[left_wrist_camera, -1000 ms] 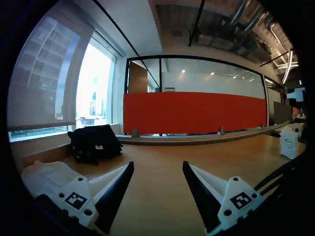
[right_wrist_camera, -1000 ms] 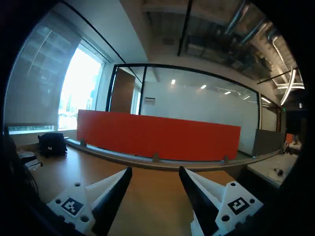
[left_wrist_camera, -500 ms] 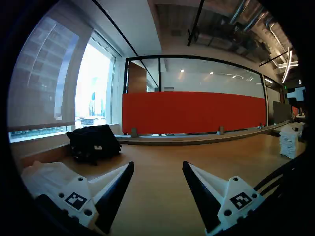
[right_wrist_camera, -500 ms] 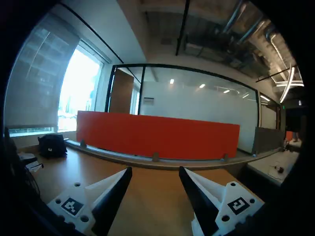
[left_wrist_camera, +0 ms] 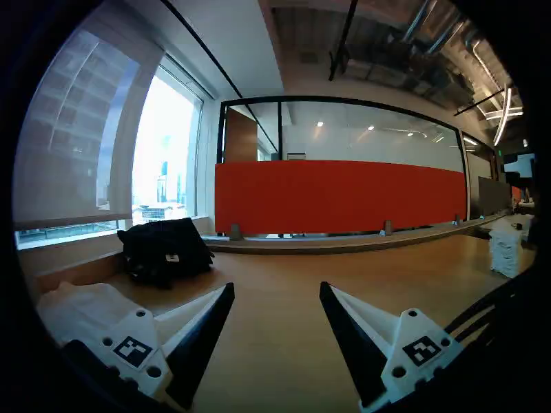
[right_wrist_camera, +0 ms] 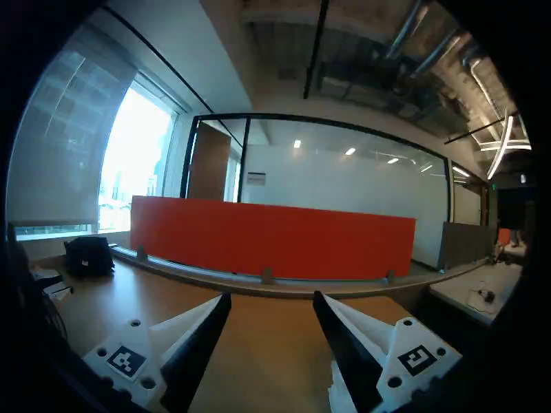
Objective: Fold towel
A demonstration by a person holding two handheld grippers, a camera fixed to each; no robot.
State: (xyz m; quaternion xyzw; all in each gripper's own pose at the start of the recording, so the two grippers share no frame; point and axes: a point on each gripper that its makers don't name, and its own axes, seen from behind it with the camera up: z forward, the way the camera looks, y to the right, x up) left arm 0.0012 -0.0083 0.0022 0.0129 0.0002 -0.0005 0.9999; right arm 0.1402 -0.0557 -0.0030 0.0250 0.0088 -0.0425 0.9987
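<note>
My left gripper (left_wrist_camera: pixel 275 288) hovers open over the wooden table (left_wrist_camera: pixel 289 330), with nothing between its fingers. A crumpled white towel (left_wrist_camera: pixel 76 306) lies on the table by the left finger, partly hidden behind it. A stack of folded white towels (left_wrist_camera: pixel 506 249) stands at the far right of the left gripper view. My right gripper (right_wrist_camera: pixel 272 296) is open too, empty, above the same wooden table (right_wrist_camera: pixel 262 344). A sliver of white cloth (right_wrist_camera: pixel 333 389) shows beside its right finger at the bottom edge.
A black bag (left_wrist_camera: pixel 165 251) sits on the table near the window, also seen far left as the black bag (right_wrist_camera: pixel 88 256). An orange partition (left_wrist_camera: pixel 337 196) runs along the table's far edge. A second, pale desk (right_wrist_camera: pixel 482 292) stands to the right.
The right gripper has tilted slightly upward, so the partition and bag sit a bit lower and further left. The left gripper has barely moved. Both stay open.
</note>
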